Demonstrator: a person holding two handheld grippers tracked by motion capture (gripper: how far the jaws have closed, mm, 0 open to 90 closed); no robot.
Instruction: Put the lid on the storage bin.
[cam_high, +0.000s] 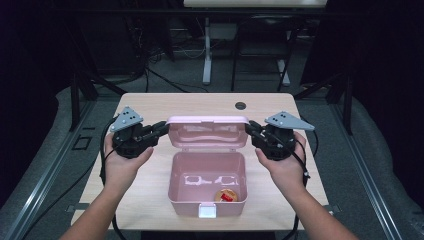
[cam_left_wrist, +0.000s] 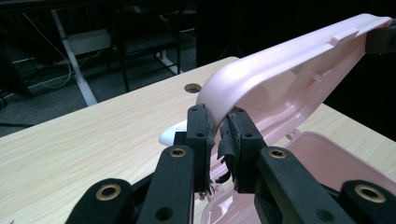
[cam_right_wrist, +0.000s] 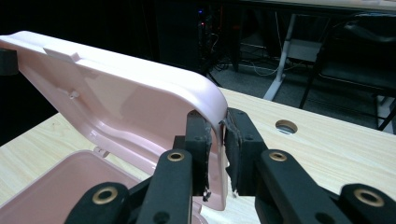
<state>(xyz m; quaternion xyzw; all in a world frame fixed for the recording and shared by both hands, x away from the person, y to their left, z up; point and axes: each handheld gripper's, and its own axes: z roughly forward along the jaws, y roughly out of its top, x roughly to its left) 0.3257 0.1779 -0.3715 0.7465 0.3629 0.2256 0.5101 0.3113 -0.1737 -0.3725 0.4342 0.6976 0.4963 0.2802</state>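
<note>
**At mid-worktop: pink box held open by its lid, one tool at each end**

On the middle of the worktop sat one pink plastic box, its base toward the near edge and its hinged lid standing up at the far side. The left tool was pinched narrow on the lid's left edge; the right tool was pinched the same way on the right edge. Both gripper views showed the pads either side of the thin rim, pressed against it, with frayed pad lining hanging loose.

Reading of the hold: a grip at each end probably kept the lid from twisting on its hinge and from dropping shut, leaving the base open for access. Tools were level with each other, so the lid sat square.

Inside the base, near right corner, lay one small round item, orange with a red patch; too small to identify. A white latch showed on the near wall, unfastened.

Count: one box, one lid, one latch, one item inside, two tools, two hands. One round cable hole in the worktop on the far side.
</note>
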